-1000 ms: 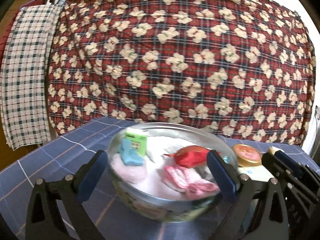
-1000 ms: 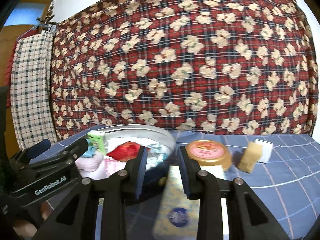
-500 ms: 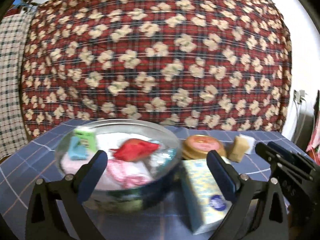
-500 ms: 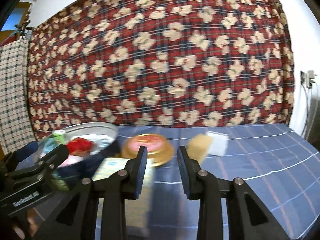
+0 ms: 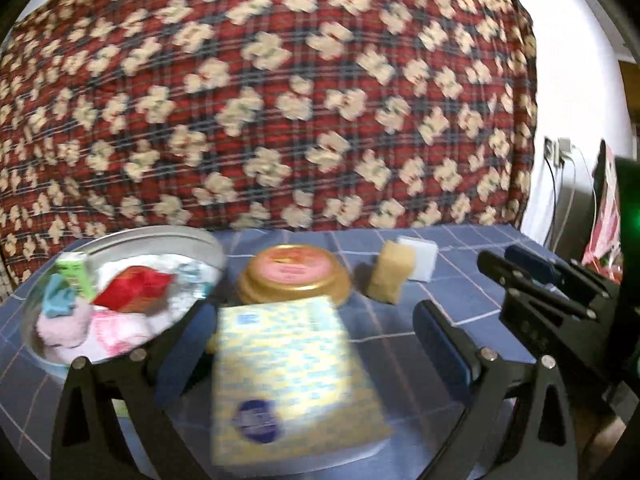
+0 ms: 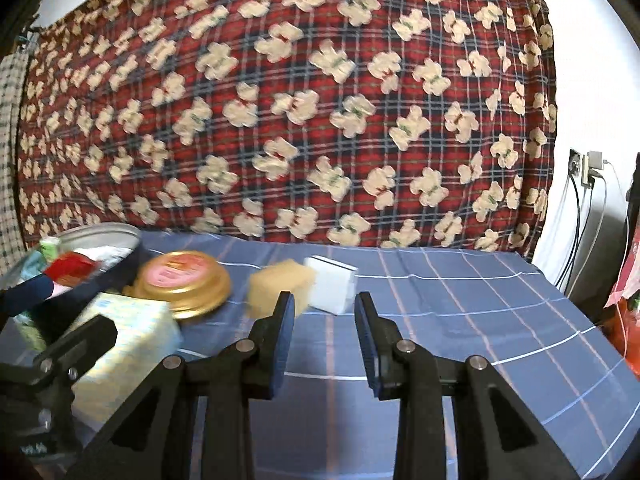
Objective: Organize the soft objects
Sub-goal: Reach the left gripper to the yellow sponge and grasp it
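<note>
1. The left hand-held gripper (image 5: pixel 308 344) points forward and slightly down, its jaws spread wide with nothing pressed between the pads.
2. The right hand-held gripper (image 6: pixel 325 332) points forward and slightly down, jaws parted by a narrow gap, empty.
3. The two sit side by side, the right one's fingers (image 5: pixel 532 276) showing at the left view's edge.

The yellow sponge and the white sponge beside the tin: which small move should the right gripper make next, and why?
Probably ease the right gripper forward to the yellow sponge. Its jaws stand apart with nothing between them, and that sponge lies just ahead, slightly to the left, touching the white sponge. Both are still on the blue cloth, outside the bowl of soft things.
</note>
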`<state>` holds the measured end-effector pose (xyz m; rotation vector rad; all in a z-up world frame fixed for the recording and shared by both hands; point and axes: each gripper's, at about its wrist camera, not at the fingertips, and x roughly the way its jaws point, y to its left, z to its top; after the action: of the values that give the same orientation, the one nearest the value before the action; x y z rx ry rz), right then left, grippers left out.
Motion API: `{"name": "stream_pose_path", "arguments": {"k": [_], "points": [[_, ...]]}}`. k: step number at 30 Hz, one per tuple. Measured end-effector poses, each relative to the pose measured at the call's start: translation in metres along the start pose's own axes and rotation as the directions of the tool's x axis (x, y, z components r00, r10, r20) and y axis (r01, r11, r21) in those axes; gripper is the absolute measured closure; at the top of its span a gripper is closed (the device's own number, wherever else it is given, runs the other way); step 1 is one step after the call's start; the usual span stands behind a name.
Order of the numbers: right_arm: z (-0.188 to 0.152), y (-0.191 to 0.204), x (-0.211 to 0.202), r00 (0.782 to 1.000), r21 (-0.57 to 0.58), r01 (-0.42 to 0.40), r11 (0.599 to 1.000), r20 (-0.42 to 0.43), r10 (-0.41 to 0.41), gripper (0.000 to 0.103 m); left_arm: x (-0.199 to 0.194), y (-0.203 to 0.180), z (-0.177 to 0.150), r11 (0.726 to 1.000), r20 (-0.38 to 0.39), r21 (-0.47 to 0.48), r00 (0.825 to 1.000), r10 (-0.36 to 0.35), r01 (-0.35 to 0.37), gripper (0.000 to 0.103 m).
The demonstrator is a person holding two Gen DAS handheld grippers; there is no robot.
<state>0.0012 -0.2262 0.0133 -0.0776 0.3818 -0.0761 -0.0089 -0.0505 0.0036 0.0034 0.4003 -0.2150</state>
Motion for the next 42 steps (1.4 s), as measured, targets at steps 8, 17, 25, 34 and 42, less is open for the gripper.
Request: {"name": "stream_pose_path", "arguments": {"k": [8,17,25,34,42], "points": [[0.004,-0.051,0.031,0.998,0.033,0.012,0.999,-0.06,-0.01,0.069,0.039,-0.051,0.02,0.999,-0.094,0.006,0.994,-0.046,0.047,0.002],[0.001,-0.083,0.029,0.999,0.2,-0.032,0.979,-0.036,0.04,0.069,0.117,-0.082,0.043,1.0,-0.266,-0.004,0.964,-0.028,0.028,0.005],[-0.001,-0.093,0.035,0.995,0.261,-0.064,0.963,-0.062,0.083,0.069,0.176,-0.089,0.054,1.0,-0.365,-0.028,0.931,-0.018,0.008,0.012],[-0.007,-0.099,0.043,0.989,0.308,-0.074,0.949,-0.103,0.11,0.069,0.195,-0.102,0.044,0.997,-0.376,0.08,0.926,0.019,0.012,0.053],[-0.008,-0.101,0.046,0.986,0.321,-0.082,0.943,-0.112,0.124,0.069,0.192,-0.083,0.038,0.996,-0.396,-0.04,0.914,-0.083,0.073,0.064]]}}
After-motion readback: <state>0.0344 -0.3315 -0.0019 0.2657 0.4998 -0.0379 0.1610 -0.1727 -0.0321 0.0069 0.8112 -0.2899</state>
